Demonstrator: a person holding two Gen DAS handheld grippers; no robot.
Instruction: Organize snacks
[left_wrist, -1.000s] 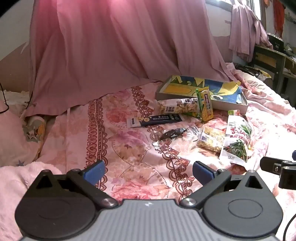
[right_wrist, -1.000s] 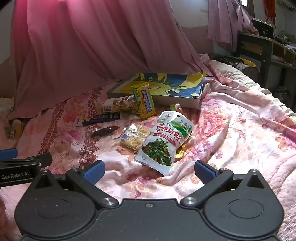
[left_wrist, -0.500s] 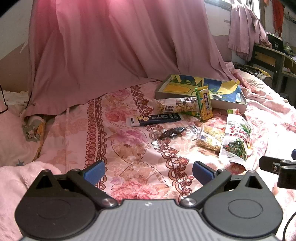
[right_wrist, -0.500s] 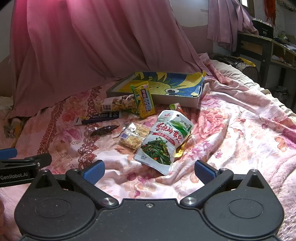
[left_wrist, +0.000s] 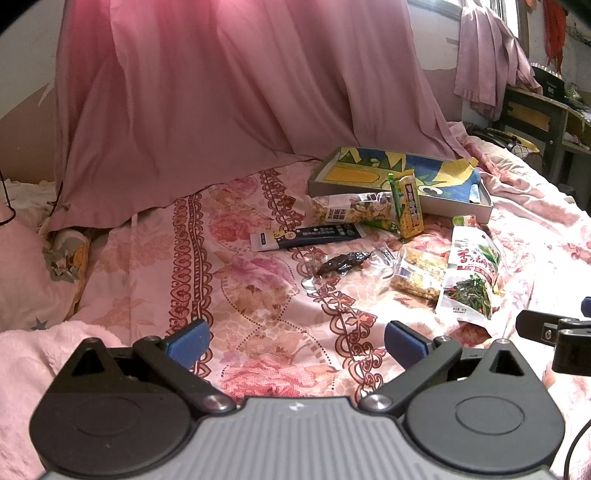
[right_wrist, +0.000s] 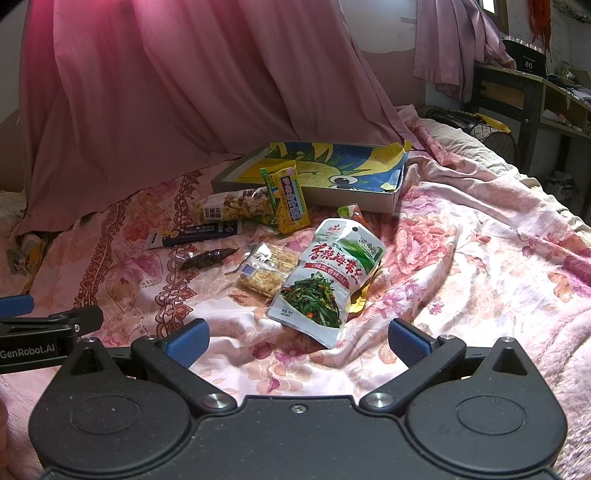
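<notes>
Several snack packs lie on a floral bedspread in front of a shallow box (left_wrist: 399, 173) (right_wrist: 317, 173) with a blue and yellow lining. They are a green seaweed pouch (right_wrist: 328, 280) (left_wrist: 472, 277), a clear pack of yellow bars (right_wrist: 266, 273) (left_wrist: 417, 273), a dark dried snack (right_wrist: 207, 258) (left_wrist: 343, 262), a dark blue stick pack (right_wrist: 195, 232) (left_wrist: 306, 236), a nut mix pack (right_wrist: 236, 206) (left_wrist: 351, 210) and a yellow pack (right_wrist: 288, 203) (left_wrist: 408, 210) that leans upright. My left gripper (left_wrist: 295, 343) and right gripper (right_wrist: 297, 339) are open and empty, short of the packs.
A pink curtain (left_wrist: 221, 92) hangs behind the bed. A pillow (left_wrist: 33, 277) lies at the left. A dark desk (right_wrist: 524, 92) stands at the far right beyond the bed edge. A fluffy pink blanket (right_wrist: 546, 354) lies at the near right.
Both views have shifted slightly: the snacks sit a little lower and closer in the left wrist view. No pack has moved and both grippers stay open.
</notes>
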